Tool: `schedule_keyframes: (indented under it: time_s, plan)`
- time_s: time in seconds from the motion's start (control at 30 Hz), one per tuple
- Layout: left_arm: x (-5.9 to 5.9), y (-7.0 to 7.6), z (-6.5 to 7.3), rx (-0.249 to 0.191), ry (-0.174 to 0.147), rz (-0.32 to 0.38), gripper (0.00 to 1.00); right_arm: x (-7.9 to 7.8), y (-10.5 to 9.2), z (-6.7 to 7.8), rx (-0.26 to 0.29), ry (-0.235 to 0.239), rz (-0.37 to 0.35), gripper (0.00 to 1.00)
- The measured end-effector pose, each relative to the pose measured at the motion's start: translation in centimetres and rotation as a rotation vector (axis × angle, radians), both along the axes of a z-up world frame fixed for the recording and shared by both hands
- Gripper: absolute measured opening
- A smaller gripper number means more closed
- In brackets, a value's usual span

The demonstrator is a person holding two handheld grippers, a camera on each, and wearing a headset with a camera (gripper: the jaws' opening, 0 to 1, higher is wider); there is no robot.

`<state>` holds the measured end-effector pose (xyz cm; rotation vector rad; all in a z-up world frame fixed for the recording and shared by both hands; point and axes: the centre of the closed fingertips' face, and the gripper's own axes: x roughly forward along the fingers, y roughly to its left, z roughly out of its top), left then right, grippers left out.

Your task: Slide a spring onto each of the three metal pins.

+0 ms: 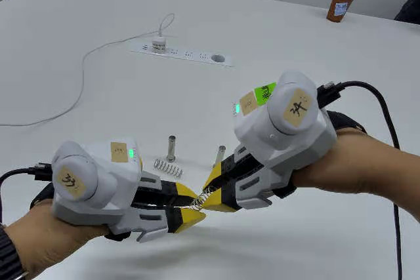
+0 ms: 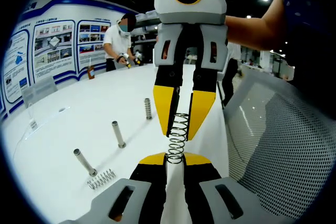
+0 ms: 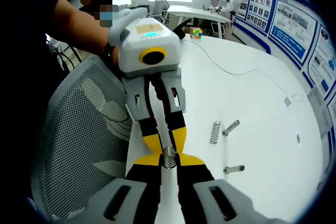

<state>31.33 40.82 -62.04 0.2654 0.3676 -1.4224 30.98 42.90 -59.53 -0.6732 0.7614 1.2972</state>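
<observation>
A short steel spring (image 1: 205,198) hangs in the air between my two grippers, which meet tip to tip above the white table (image 1: 98,77). My left gripper (image 1: 190,214) is shut on one end of the spring (image 2: 177,142). My right gripper (image 1: 213,193) is shut on the other end (image 3: 168,157). Two bare metal pins (image 1: 171,147) (image 1: 220,155) stand just beyond the fingertips. A loose spring (image 1: 168,167) lies flat between them. In the left gripper view a third pin (image 2: 148,108) stands farther off, and its shaft looks coiled.
A white power strip (image 1: 180,52) with a plugged-in cable lies at mid table. An iced drink cup (image 1: 342,2) stands at the far right. A grey mesh chair (image 2: 278,129) sits at the table's near edge. A person (image 2: 119,40) stands in the background.
</observation>
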Motion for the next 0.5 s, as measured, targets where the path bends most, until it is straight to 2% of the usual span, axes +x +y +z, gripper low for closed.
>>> schedule_keyframes:
  time_s: [0.2, 0.5]
  plan:
    - [0.04, 0.07, 0.03, -0.002, 0.011, 0.012, 0.14, 0.23, -0.21, -0.02, -0.013, 0.002, -0.002, 0.12]
    - [0.44, 0.93, 0.14, -0.018, 0.021, 0.059, 0.21, 1.02, -1.02, 0.28, -0.042, -0.008, -0.017, 0.12]
